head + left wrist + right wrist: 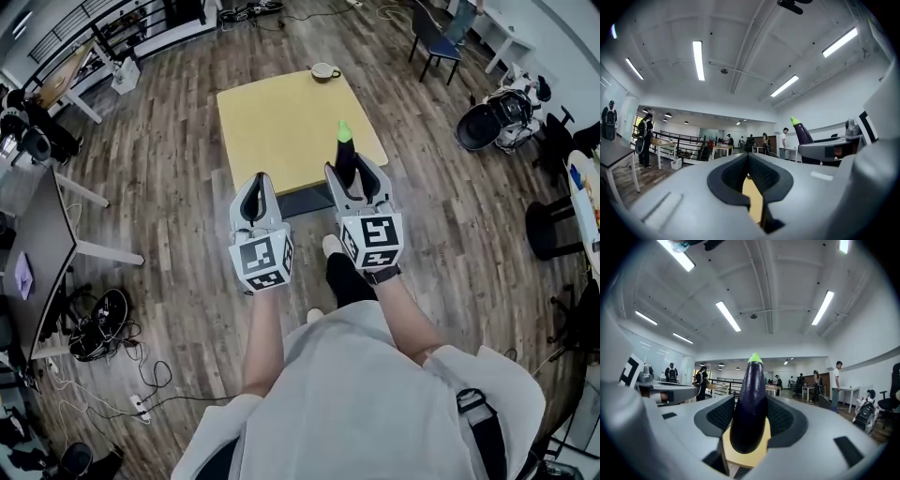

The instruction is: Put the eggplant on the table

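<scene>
Right gripper (353,169): its own view shows the jaws closed on the eggplant (750,404), pads against both flanks, the dark purple body upright and the green cap on top. The head view adds what that view lacks, placing the eggplant over the near edge of the yellow tabletop (272,122). Left gripper (257,183): the jaws meet at the tips with nothing between them, and a strip of tabletop shows through the gap behind. From the left gripper view the eggplant appears at right, standing clear above the other gripper. Surroundings: 1 cup (325,71) at the far edge of the tabletop, well apart from both grippers; 1 blue chair (436,42) beyond; wood-plank floor (169,187) all round. The right jaws cover the lower flanks of the eggplant in the head view, and no view settles whether its base touches the tabletop. People at the far desks are too small to describe.
</scene>
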